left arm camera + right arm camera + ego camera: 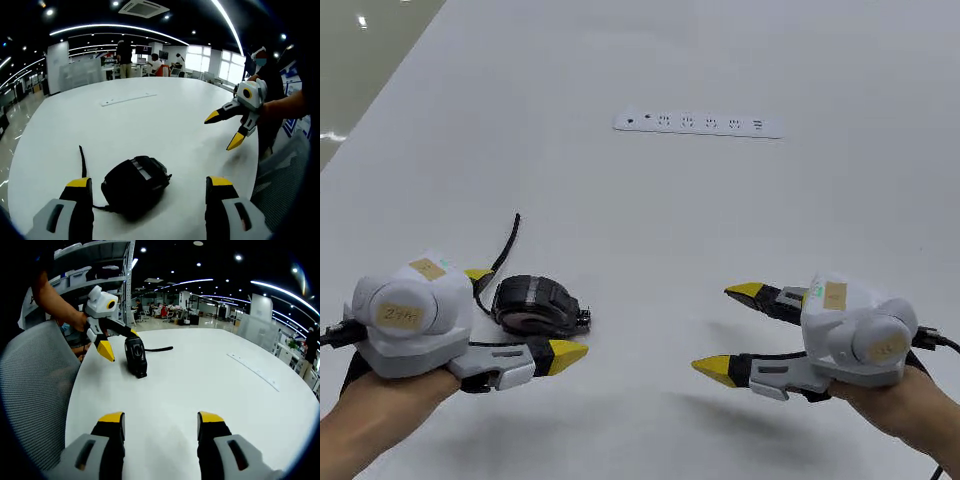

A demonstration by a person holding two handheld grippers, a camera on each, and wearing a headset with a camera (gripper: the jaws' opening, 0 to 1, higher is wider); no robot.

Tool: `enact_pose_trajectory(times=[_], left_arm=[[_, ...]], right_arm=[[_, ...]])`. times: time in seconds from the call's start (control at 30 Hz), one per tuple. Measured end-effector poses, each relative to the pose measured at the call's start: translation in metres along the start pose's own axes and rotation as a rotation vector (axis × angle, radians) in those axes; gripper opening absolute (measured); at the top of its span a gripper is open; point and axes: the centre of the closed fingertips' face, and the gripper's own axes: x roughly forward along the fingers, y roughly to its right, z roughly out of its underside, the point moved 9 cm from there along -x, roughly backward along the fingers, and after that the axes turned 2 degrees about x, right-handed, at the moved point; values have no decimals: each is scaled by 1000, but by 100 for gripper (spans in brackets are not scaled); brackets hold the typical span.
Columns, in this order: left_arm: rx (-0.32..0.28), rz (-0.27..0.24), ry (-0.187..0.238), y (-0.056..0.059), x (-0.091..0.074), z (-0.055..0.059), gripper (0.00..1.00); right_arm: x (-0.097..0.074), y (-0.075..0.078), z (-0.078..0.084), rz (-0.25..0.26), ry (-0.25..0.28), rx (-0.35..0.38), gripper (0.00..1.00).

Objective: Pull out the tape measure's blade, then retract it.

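White and broad, the desk (650,210) carries a black tape measure (535,305) close to our near-left edge in the head view, with a white power strip (698,123) lying well beyond it. We see the tape measure apparently standing on its narrow edge. Its long axis runs left to right across the head view, and a small tab at the right end faces the right claw (723,328). A black strap (508,240) trails away from the opposite end, toward the far side of the desk.

Our left claw (525,312) is spread wide with one jaw on each side of the case. In the left gripper view the tape measure (135,185) sits between the yellow tips with a gap showing on either side, so the left claw (148,182) grips nothing.

Our right claw (161,417) is also spread wide and holds nothing. It is well apart from the tape measure (136,355) and aimed toward it along the case's length.
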Motion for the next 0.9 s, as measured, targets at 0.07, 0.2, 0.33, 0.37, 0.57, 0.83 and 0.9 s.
enact_pose_trajectory(times=[0.07,0.2,0.33,0.37,0.57,0.83,0.9], left_arm=[[17,19,5,-1,-1,3,91],[43,57,15,1,-7,6,91],[49,85,32,2,-15,10,91],[51,89,35,3,-18,12,91],[59,96,59,3,-35,21,91],[63,81,74,-3,-47,29,94],[73,82,76,-4,-48,31,94]], right_arm=[[-5,0,2,7,5,4,59],[-15,-2,5,27,7,15,61],[-23,-3,8,42,19,29,62],[-25,-3,9,47,23,33,62],[-36,-8,16,50,49,59,66],[-50,-11,29,78,64,94,74],[-53,-10,34,90,69,107,77]])
